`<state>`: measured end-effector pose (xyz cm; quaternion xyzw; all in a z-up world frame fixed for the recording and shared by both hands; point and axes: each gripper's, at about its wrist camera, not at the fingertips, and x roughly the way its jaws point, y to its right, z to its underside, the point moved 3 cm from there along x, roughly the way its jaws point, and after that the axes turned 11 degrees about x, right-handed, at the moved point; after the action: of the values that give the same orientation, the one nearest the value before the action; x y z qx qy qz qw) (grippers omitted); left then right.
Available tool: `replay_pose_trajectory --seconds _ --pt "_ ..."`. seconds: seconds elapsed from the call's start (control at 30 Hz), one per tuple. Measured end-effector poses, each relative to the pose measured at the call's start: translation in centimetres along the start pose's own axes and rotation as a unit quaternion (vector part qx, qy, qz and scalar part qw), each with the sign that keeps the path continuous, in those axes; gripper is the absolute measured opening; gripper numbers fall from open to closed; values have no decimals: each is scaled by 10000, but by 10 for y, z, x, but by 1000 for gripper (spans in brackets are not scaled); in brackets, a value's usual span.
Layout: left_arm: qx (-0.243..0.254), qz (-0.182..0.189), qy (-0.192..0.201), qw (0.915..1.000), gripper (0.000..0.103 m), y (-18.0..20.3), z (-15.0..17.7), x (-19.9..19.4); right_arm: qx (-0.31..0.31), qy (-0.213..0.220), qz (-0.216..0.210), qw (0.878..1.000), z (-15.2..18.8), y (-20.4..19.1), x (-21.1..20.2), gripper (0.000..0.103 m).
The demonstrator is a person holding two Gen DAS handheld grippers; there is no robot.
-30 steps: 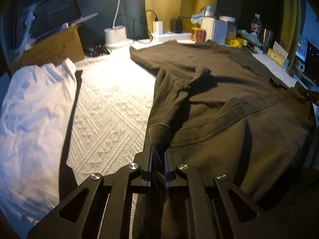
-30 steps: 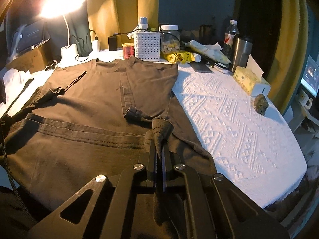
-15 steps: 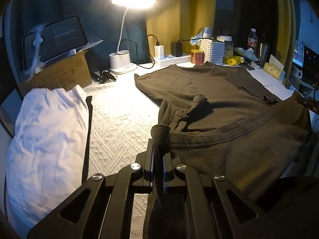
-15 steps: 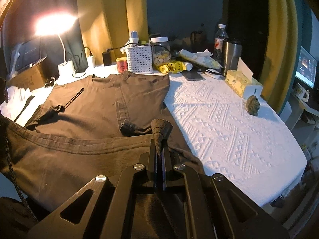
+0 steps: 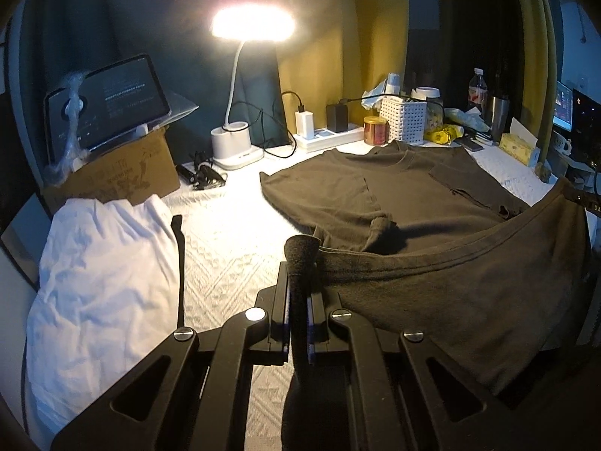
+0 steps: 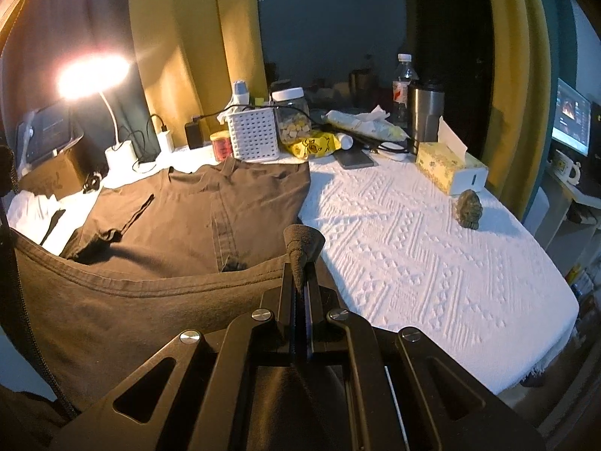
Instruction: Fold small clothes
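- The dark T-shirt point(image 5: 413, 203) lies lengthwise on the white textured bedspread point(image 6: 413, 248), collar toward the clutter at the far edge, hem toward me.
- My left gripper point(image 5: 298, 285) pinches one hem corner, my right gripper point(image 6: 302, 282) the other, both clamped tight, the hem lifted between them.
- A desk lamp point(image 5: 240, 75) glows at the back; a white garment point(image 5: 97, 282) lies at the left.

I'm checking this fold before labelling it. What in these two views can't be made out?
- Left gripper pads: left wrist view, the pinched T-shirt hem wraps over them.
- Right gripper pads: right wrist view, likewise covered by cloth.
- Shirt's near part: both views, hidden behind the gripper bodies and cut off by the bottom edge.
- Tablet text: left wrist view, too small.
- White garment: its type unclear, crumpled and cut off at left.
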<state>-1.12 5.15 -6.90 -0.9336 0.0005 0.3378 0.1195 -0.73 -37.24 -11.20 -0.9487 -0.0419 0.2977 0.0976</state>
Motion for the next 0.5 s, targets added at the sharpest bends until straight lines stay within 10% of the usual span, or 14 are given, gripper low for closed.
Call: replay_pose_trajectory --seconds 0.5 --pt "-74 -121 171 9998 5 -19 -32 18 47 114 7 9999 -35 2 17 4"
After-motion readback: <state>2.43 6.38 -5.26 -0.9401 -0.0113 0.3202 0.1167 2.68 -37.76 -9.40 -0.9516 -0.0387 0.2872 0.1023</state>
